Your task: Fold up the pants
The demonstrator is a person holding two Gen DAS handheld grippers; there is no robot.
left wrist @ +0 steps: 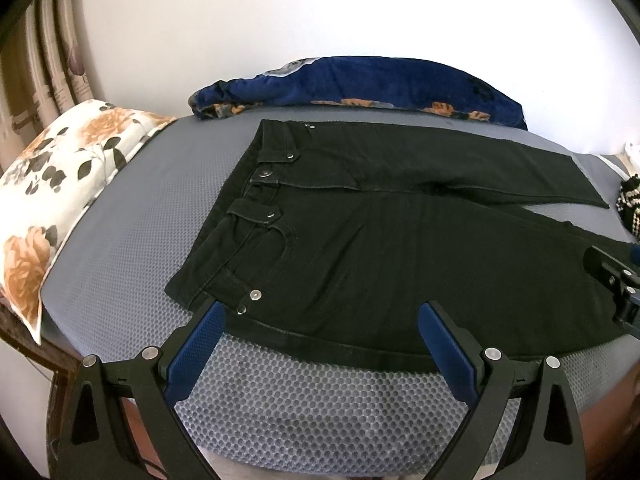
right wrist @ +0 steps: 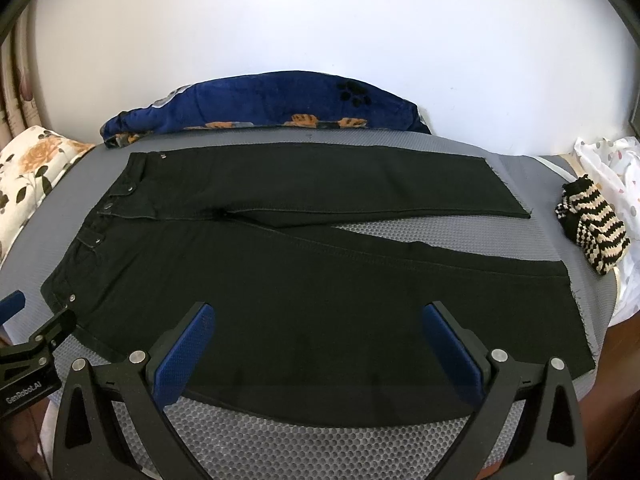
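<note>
Black pants [left wrist: 380, 232] [right wrist: 304, 276] lie flat on a grey mesh-covered bed, front side up. The waistband is on the left and both legs run to the right, slightly apart at the hems. My left gripper [left wrist: 322, 312] hovers open over the near edge by the waistband corner, nothing between its blue pads [left wrist: 198, 344]. My right gripper [right wrist: 318, 312] stands open over the near leg's edge, holding nothing. Each gripper shows at the edge of the other's view: the right gripper [left wrist: 616, 280] at far right, the left gripper [right wrist: 36, 344] at far left.
A floral pillow [left wrist: 60, 184] lies at the bed's left end. A folded blue floral blanket [left wrist: 360, 88] sits against the white wall behind the pants. A striped knitted item [right wrist: 592, 228] and white dotted cloth [right wrist: 616, 184] lie at the right end. Grey mesh mattress [left wrist: 312, 404] fronts the pants.
</note>
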